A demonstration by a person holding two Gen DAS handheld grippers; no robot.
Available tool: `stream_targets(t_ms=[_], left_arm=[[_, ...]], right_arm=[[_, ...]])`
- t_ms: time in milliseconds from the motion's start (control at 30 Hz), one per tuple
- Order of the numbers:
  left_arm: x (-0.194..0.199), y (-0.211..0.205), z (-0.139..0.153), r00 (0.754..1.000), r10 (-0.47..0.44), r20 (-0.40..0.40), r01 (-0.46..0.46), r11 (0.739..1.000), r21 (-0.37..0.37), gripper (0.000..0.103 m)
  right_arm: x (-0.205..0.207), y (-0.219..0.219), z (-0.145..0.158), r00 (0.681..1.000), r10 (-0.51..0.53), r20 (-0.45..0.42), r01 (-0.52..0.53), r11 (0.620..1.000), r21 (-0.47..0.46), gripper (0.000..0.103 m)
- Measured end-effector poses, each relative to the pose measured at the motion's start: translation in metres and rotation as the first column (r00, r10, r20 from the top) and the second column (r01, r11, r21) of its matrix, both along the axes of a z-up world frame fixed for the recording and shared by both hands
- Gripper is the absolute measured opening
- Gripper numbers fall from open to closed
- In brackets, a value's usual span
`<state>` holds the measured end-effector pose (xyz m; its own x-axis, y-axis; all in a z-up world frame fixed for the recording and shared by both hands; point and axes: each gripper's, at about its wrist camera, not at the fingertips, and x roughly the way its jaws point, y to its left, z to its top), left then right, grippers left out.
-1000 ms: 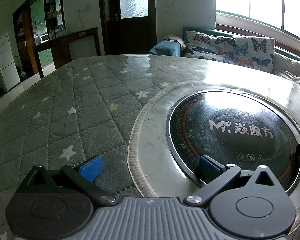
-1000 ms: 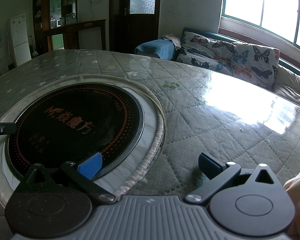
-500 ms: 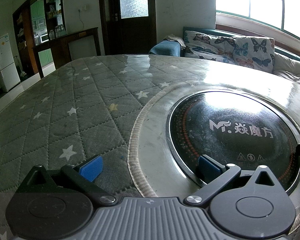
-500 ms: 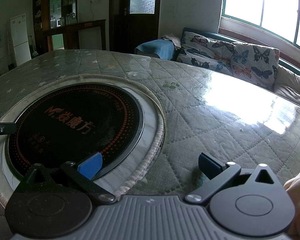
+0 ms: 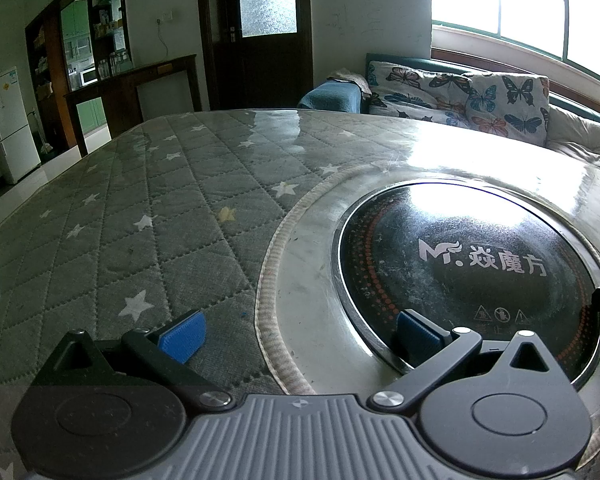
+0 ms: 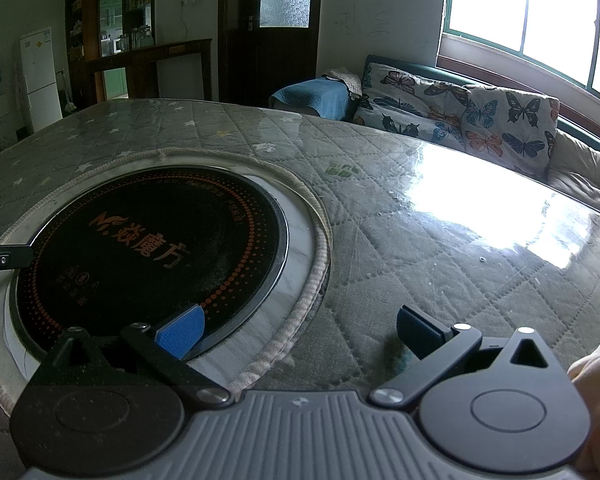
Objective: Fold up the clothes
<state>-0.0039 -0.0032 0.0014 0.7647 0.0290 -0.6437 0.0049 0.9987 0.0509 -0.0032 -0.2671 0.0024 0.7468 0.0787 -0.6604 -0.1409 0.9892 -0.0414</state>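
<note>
Nothing has moved since the earlier frames: we hold both grippers low over the round table (image 5: 204,184), just as they were. Our left gripper (image 5: 298,332) has its jaws spread wide with nothing between the blue pads (image 5: 182,335), and our right gripper (image 6: 298,330) is likewise agape and empty, a hand (image 6: 596,392) showing at its edge. Between the two lies the black induction cooktop (image 6: 152,248) set into the quilted star-print cover (image 5: 112,248), under a glossy clear sheet that throws back the window glare. No clothes are on the table in either view (the only fabric we can see is the blue cloth (image 6: 312,96) on the sofa (image 6: 460,116) beyond, and we cannot tell whether it is a garment). The risk, as we judge it, is reaching with no target and pinching the cover or its trim ring instead. A garment dragged over the slick sheet could also slide rather than crease.
</note>
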Motion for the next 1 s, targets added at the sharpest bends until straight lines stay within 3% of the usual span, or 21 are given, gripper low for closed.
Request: stream_targets(t_ms=[1000], left_arm=[[-0.0065,-0.0045,0.0022,1.0,0.0,-0.003,0.0,1.0,0.004,0.103]], right_arm=[[0.001,0.0005,0.0,1.0,0.0,-0.004,0.0,1.0,-0.001,0.103]])
